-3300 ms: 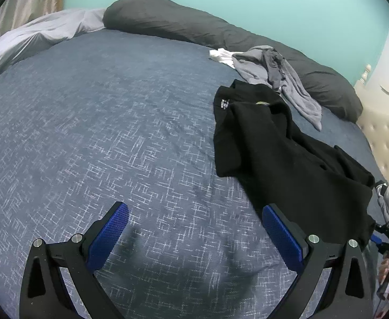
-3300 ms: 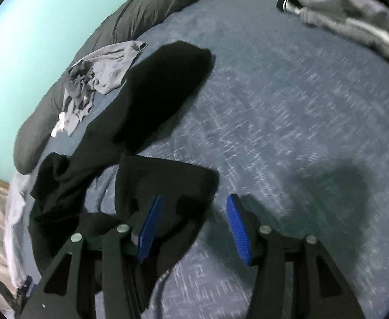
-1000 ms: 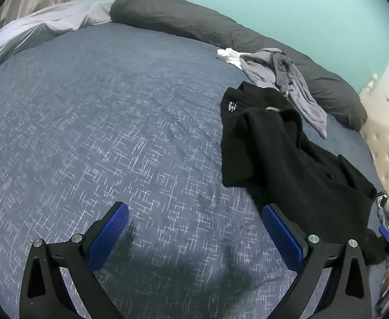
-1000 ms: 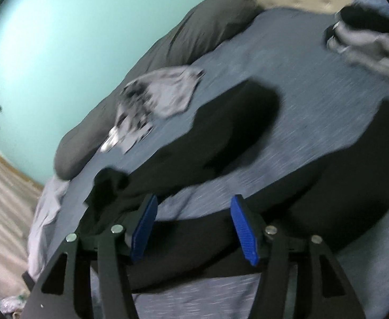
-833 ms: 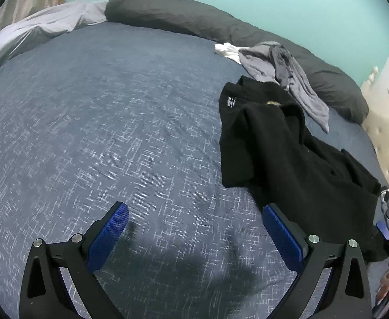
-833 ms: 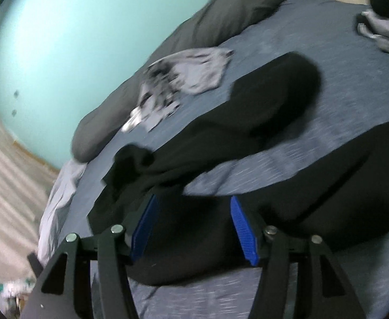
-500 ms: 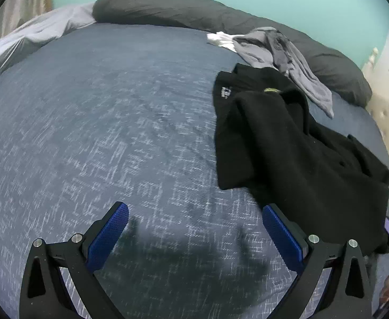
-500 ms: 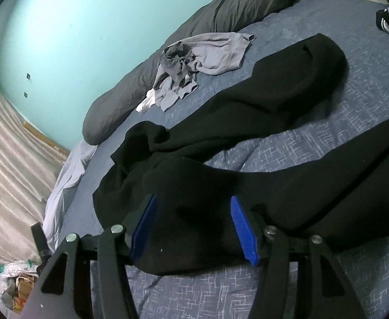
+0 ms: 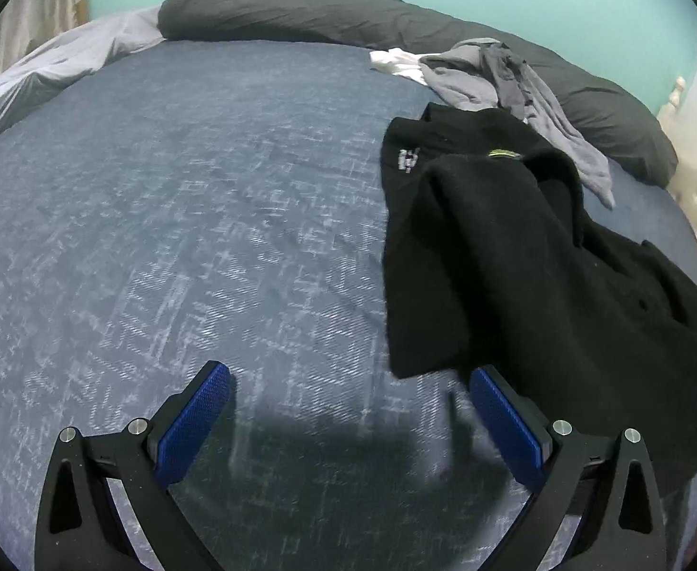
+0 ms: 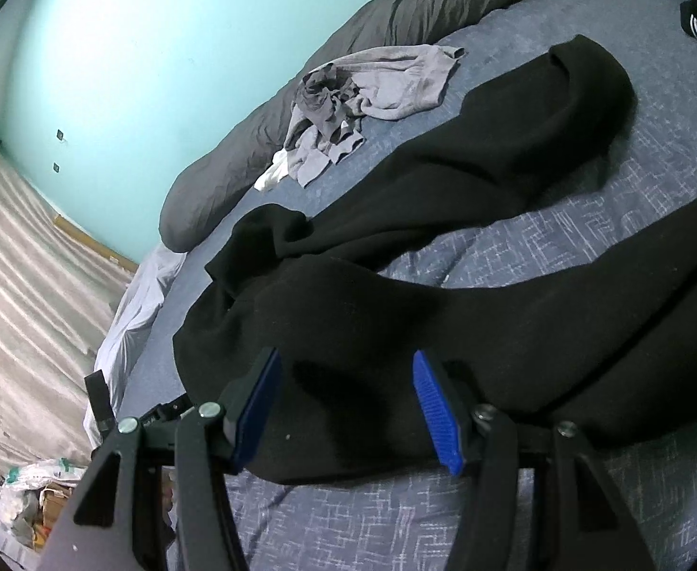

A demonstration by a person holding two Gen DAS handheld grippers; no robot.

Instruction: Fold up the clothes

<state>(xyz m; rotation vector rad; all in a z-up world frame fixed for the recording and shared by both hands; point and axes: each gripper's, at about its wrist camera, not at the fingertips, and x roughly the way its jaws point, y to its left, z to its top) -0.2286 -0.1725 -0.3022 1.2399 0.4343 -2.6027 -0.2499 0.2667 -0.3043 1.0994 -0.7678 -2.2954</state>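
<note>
1. Left wrist view: my left gripper [image 9: 348, 409] hangs over bare blue bedspread [image 9: 182, 238], jaws released and spread wide, with nothing between the two blue pads [image 9: 191, 423]. I judge this stance to be a ready position for reaching the garment's near edge.

2. Left wrist view: the black garment [image 9: 515, 257], the task item, lies crumpled on the bed, up and to the right of the jaws. Its lower corner sits just above the right pad, near it; whether they touch I cannot tell. A small white logo and a yellow-green neck label face up, so the collar end points away from me.

3. Left wrist view, count: one black garment, one grey garment [image 9: 505, 81] bunched near the dark grey bolster pillow [image 9: 301, 9], one white item [image 9: 396, 59] touching the grey one, and one pale sheet [image 9: 53, 71] at the far left.

4. Right wrist view: my right gripper [image 10: 348, 404] points at the black garment's near edge. The jaws stand partly parted and released; black cloth shows between the pads, but neither pad presses it. I judge this to be the set-up for pinching that edge.

5. Right wrist view: two long black limbs of the garment spread away across the bedspread, one up-right, one right. It is not yet laid flat.

6. Right wrist view, count: one grey garment, one white item, one bolster pillow.
</note>
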